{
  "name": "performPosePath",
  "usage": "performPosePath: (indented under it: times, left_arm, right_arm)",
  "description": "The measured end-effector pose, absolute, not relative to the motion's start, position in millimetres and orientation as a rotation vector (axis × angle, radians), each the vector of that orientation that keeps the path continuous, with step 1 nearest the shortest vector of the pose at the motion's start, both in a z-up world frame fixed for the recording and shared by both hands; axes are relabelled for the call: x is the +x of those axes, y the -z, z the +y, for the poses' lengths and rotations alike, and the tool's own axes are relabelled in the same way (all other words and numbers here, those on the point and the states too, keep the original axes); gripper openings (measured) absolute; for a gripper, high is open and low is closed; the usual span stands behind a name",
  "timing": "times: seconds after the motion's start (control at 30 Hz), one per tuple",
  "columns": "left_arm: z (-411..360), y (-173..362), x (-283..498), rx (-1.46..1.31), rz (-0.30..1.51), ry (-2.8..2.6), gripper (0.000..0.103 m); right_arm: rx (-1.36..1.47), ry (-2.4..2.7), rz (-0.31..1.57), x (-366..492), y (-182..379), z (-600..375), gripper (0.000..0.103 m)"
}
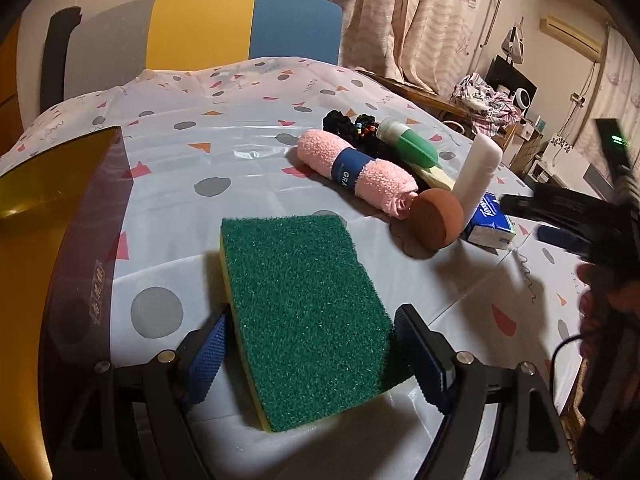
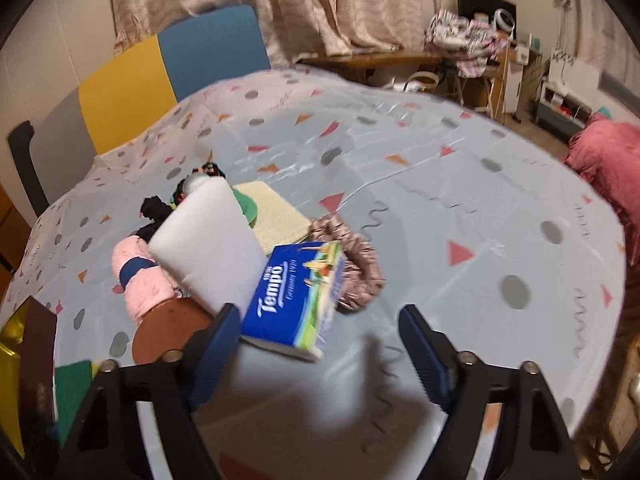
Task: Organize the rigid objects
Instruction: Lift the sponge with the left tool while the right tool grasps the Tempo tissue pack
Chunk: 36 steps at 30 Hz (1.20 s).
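Note:
A green scouring sponge (image 1: 304, 312) with a yellow underside lies lengthwise between my left gripper's (image 1: 316, 344) blue pads, which meet its two long sides. The same sponge (image 2: 72, 384) shows at the right wrist view's lower left. A blue Tempo tissue pack (image 2: 296, 304) leans on a white block (image 2: 212, 248). My right gripper (image 2: 316, 340) is open; its left fingertip is at the pack's near corner and its right finger stands well clear. In the left wrist view the right gripper (image 1: 532, 218) reaches in beside the tissue pack (image 1: 490, 226).
Behind lie a pink rolled towel (image 1: 356, 176), a brown ball (image 1: 438, 220), a green-and-white bottle (image 1: 408, 142), a black scrunchie (image 1: 344, 124), a yellow cloth (image 2: 276, 212) and a pink scrunchie (image 2: 356, 272). A gold-and-dark-red box (image 1: 52, 240) stands left. A chair (image 1: 200, 28) is behind the table.

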<state>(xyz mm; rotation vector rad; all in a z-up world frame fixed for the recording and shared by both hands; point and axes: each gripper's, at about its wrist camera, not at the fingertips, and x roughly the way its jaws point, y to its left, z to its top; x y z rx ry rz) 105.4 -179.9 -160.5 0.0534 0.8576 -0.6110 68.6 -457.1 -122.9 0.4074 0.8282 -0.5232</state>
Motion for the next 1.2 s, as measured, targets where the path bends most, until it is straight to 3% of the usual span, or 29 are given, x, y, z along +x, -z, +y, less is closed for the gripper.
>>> performPosePath:
  times: [0.23,0.37,1.2]
  left_arm:
    - [-183.8,163.5,103.0,0.075,0.850,0.626,0.083]
    - [-184.8,164.2,102.9,0.081,0.847,0.627,0.083]
    - [-220.5,138.8,103.0,0.187,0.867,0.616,0.083]
  right_arm:
    - [0.358,0.516,0.905,99.3,148.0,-451.2,0.072]
    - [0.318,0.515,0.901,97.0,155.0,-449.5,0.055]
    - [0.362,0.367,0.855,16.1,150.3,-404.7,0.054]
